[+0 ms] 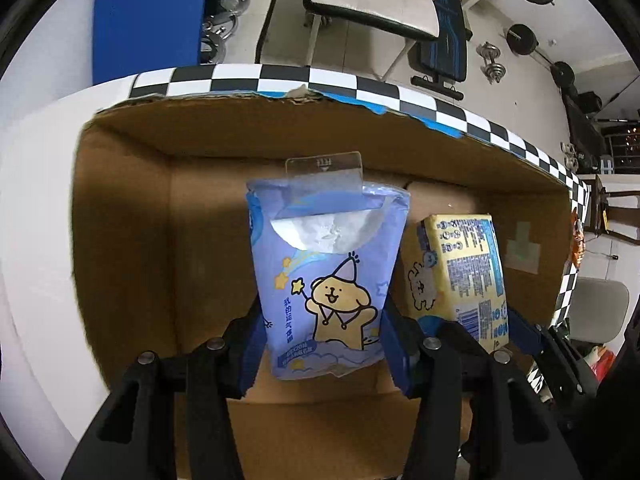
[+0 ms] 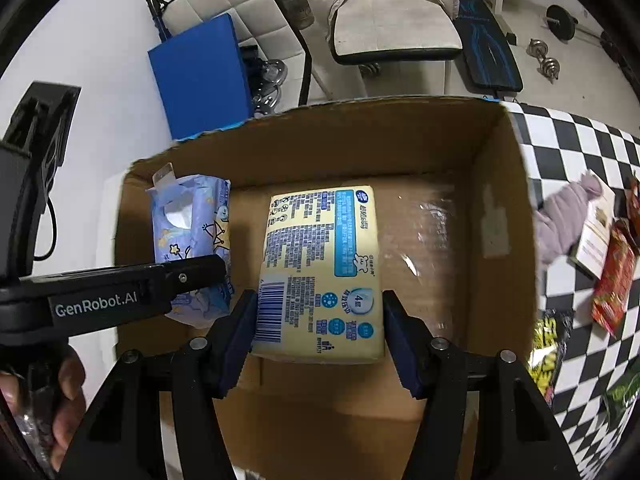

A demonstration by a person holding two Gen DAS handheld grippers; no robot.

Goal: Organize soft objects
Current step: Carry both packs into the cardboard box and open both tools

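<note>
Left gripper (image 1: 322, 344) clamps the lower end of a blue tissue pack (image 1: 326, 276), both blue-padded fingers (image 1: 250, 344) pressed against its sides; pack has a cartoon bear print, its top flap peeled up with white tissue showing. It's held inside the cardboard box (image 1: 120, 200), over the left part of the box floor; can't tell if it touches the bottom. Right gripper (image 2: 318, 340) pinches the near end of a yellow tissue pack (image 2: 322, 264), fingers (image 2: 400, 340) tight on both sides, printed back and barcode facing up, pack sitting in the middle of the same box (image 2: 500, 200). In the right wrist view the blue pack (image 2: 192, 240) is just left of the yellow one, small gap between them, left gripper's black finger crossing in front. In the left wrist view the yellow pack (image 1: 460, 276) is just right of the blue one. Box sits on a black-and-white checkered tablecloth (image 2: 580, 152). Right of the box on the cloth: a lilac plush item (image 2: 560, 220), a red snack bag (image 2: 612, 288), a yellow-black snack bag (image 2: 548, 344).
</note>
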